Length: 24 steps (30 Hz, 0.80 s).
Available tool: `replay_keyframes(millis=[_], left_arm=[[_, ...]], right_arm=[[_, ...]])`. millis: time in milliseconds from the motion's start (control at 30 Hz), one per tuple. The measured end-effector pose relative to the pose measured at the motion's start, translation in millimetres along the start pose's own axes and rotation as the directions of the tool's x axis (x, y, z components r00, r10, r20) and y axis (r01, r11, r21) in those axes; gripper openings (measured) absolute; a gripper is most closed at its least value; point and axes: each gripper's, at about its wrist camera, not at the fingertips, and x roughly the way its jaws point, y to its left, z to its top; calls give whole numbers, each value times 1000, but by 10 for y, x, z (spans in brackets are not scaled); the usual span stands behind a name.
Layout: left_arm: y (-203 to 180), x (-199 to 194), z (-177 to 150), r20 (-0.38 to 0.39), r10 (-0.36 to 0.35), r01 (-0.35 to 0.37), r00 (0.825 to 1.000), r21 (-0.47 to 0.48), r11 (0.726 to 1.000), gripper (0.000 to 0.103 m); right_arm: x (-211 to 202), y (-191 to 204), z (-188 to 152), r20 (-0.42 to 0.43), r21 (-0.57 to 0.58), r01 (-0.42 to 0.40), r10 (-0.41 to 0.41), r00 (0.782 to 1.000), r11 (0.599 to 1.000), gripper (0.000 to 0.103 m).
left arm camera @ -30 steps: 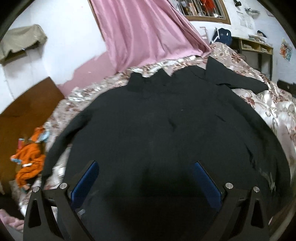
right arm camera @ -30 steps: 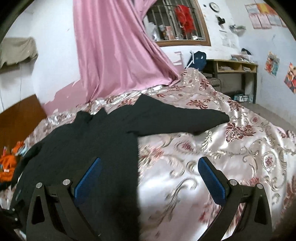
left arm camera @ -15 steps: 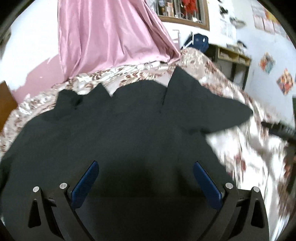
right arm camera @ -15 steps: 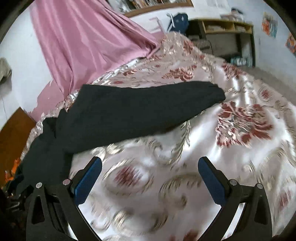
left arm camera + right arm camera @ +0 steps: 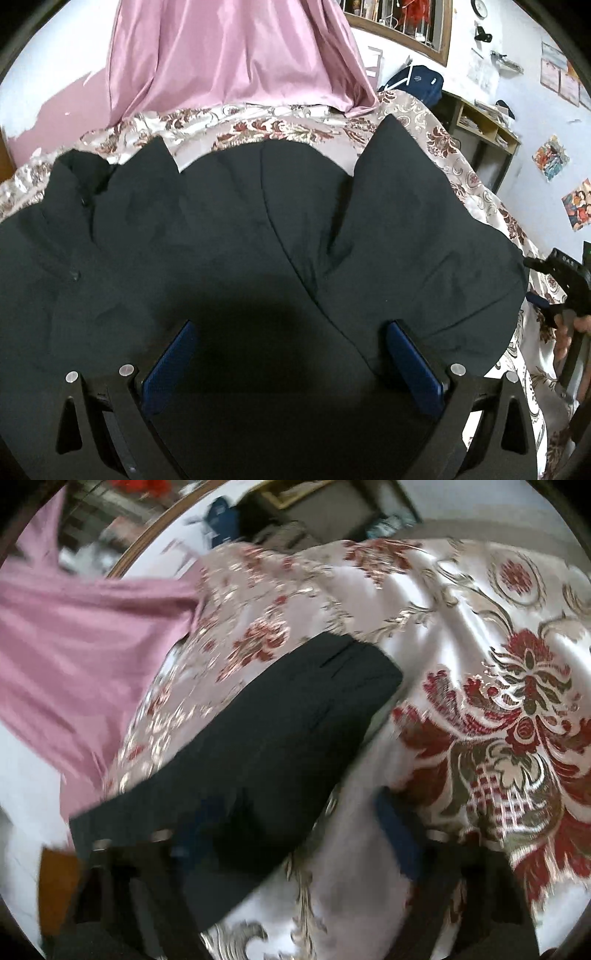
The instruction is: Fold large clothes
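While the black jacket (image 5: 229,236) lies spread flat across the floral satin bedspread (image 5: 280,129), the left gripper (image 5: 291,365) hangs over its lower body panel with both blue-padded fingers (image 5: 170,362) set wide apart and released; no fabric is pinched between them. In the left wrist view the collar sits at the far left of the garment, and one sleeve (image 5: 258,746) runs out to the right across the bedspread. The right gripper (image 5: 291,834) appears heavily blurred in its own view; its fingers have just been closing, with the sleeve lying between them near the cuff end, yet the pads stand apart from one another and do not visibly press on the cloth. That same gripper shows at the right edge of the left wrist view, beside the sleeve's end, with part of a hand (image 5: 570,336) on it. A pink curtain (image 5: 236,51) hangs behind the bed.
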Motion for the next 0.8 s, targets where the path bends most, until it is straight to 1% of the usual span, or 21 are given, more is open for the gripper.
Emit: replay_keyframes(millis=[67, 100, 133, 167, 200, 233, 267, 333, 367, 433, 500, 533, 600, 633, 700, 733, 800], left_arm=[[34, 53, 0, -24, -19, 19, 1000, -21, 1000, 103], [61, 87, -10, -36, -32, 31, 999, -34, 999, 103], [69, 118, 2, -43, -40, 38, 998, -41, 998, 103], [78, 130, -5, -46, -47, 45, 998, -48, 998, 103], [77, 134, -6, -46, -50, 48, 998, -49, 998, 103], [87, 125, -7, -50, -55, 53, 997, -53, 997, 103], [106, 115, -6, -55, -65, 61, 996, -62, 996, 103], [188, 76, 17, -65, -95, 88, 993, -101, 991, 103], [254, 19, 22, -63, -122, 113, 990, -131, 985, 103], [391, -97, 35, -53, -134, 124, 990, -163, 979, 103], [509, -216, 58, -44, -138, 128, 989, -173, 976, 103], [616, -331, 75, -33, -138, 130, 990, -178, 975, 103], [779, -488, 97, -14, -131, 126, 991, -185, 975, 101], [893, -607, 94, 5, -129, 128, 992, -194, 973, 102], [1105, -813, 102, 45, -127, 133, 991, -212, 968, 101], [1266, -940, 90, 64, -120, 132, 991, -230, 964, 101], [1515, -1090, 69, 74, -108, 124, 991, -273, 954, 101]], right_arm=[[80, -40, 26, 7, 44, -17, 16, 1000, 999, 65], [128, -50, 31, 5, 65, -18, 18, 1000, 998, 57], [173, -52, 41, -1, 79, -12, 12, 1000, 997, 39], [210, -41, 34, -10, 87, -6, 7, 1000, 996, 19], [225, -21, 29, -12, 98, -9, 10, 1000, 995, 14], [211, 12, 35, 9, 104, -11, 10, 1000, 994, 10], [155, 91, 28, 35, 85, -12, 9, 999, 996, 6], [-39, 305, 39, 97, 5, 2, -3, 995, 1000, 5], [-171, 511, 33, 140, -66, 11, -2, 990, 998, 5], [-410, 917, 32, 209, -203, 24, 19, 978, 979, 5], [-690, 1469, -60, 286, -374, 47, 67, 956, 926, 5], [-792, 1718, -112, 307, -445, 53, 97, 947, 894, 5], [-997, 2227, -296, 339, -574, 67, 162, 927, 816, 5], [-1091, 2397, -384, 343, -616, 69, 188, 920, 785, 5], [-1235, 2869, -662, 342, -714, 82, 244, 908, 696, 5], [-1282, 3054, -793, 329, -752, 82, 265, 906, 654, 5], [-1389, 3417, -1080, 295, -823, 80, 304, 906, 563, 5]])
